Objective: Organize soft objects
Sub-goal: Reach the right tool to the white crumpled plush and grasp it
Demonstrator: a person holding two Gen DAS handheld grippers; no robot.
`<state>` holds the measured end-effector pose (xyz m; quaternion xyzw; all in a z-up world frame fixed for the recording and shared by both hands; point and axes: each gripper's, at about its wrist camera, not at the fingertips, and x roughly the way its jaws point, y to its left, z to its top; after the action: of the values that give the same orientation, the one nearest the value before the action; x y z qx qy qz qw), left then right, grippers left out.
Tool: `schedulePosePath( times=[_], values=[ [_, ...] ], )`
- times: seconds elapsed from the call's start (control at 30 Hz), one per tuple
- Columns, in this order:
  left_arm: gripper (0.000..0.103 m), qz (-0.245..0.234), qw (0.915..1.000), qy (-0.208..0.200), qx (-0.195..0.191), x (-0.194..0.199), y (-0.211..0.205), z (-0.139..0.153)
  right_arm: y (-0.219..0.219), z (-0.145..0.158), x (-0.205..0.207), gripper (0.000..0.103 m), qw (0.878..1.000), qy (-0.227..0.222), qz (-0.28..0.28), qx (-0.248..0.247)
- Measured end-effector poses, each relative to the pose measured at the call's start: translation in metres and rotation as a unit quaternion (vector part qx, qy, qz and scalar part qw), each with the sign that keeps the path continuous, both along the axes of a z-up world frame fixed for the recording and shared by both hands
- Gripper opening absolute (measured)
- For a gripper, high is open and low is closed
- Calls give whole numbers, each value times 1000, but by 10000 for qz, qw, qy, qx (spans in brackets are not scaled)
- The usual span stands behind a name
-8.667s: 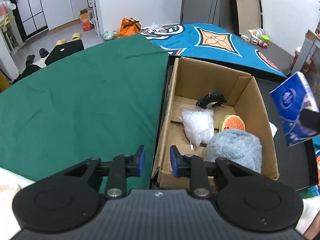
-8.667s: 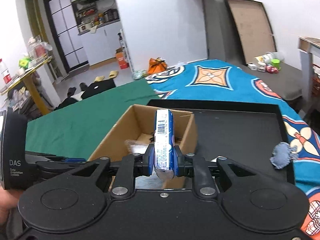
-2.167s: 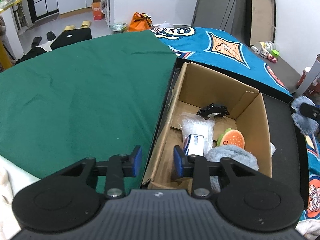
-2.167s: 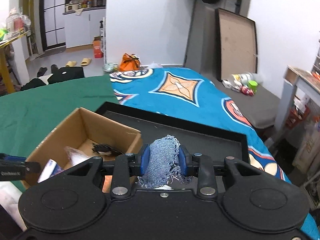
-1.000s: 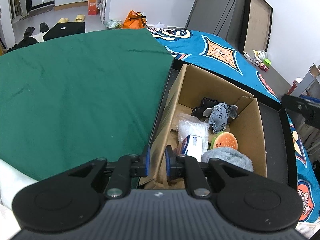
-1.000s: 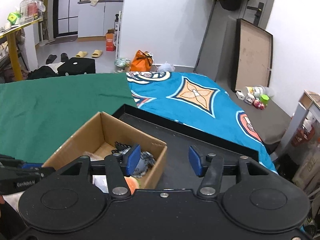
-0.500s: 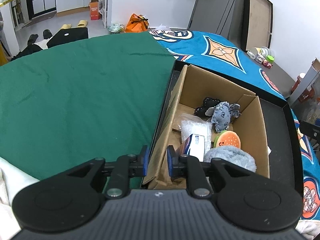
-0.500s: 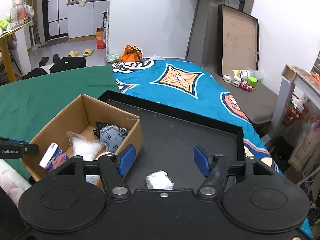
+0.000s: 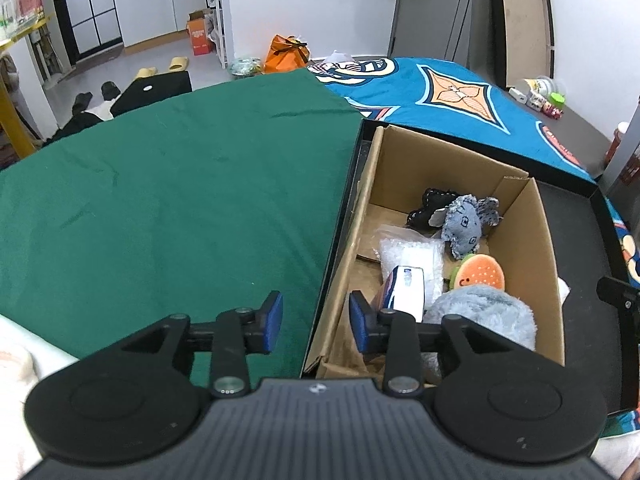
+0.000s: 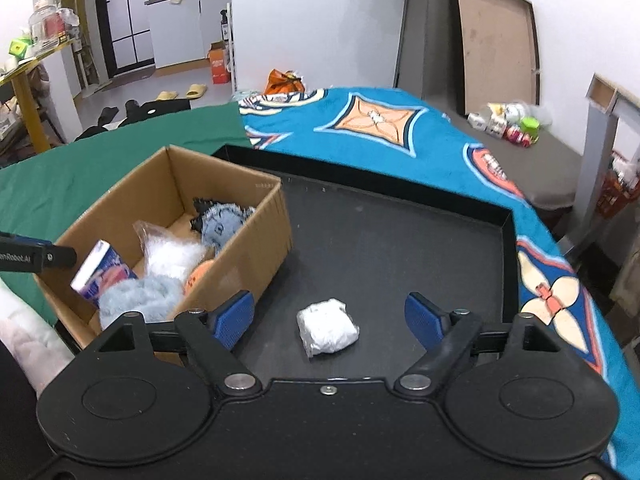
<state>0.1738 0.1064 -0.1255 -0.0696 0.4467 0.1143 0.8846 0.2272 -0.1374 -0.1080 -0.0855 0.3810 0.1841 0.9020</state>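
A cardboard box [image 9: 544, 240] [image 10: 248, 236] stands at the left end of a black tray [image 10: 392, 240]. In it lie a denim toy [image 9: 464, 228], a burger plush [image 9: 480, 276], a fluffy blue-grey piece [image 9: 484, 316], a clear bag [image 9: 404, 256], a blue tissue pack [image 9: 404, 292] and a black item [image 9: 428, 204]. A white wrapped bundle [image 10: 327, 330] lies on the tray. My right gripper [image 10: 329, 322] is open wide, just in front of and around the bundle. My left gripper [image 9: 316, 320] is open, straddling the box's near-left wall.
A green cloth [image 9: 160, 208] covers the table left of the tray and a blue patterned cloth [image 10: 380, 132] lies beyond it. A bench with small bottles [image 10: 516, 124] stands at the far right. The room floor holds shoes and bags.
My left gripper has opened off the box wall it was pinching. My right gripper, open after dropping the denim toy into the box, has come down close over the white bundle.
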Motion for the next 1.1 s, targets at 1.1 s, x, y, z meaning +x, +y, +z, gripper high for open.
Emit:
schedulePosePath(
  times=[1.1],
  values=[
    [41, -522, 9848, 597, 1547, 20, -56, -12, -10, -76, 28, 46, 9976, 587, 264, 258]
  ],
)
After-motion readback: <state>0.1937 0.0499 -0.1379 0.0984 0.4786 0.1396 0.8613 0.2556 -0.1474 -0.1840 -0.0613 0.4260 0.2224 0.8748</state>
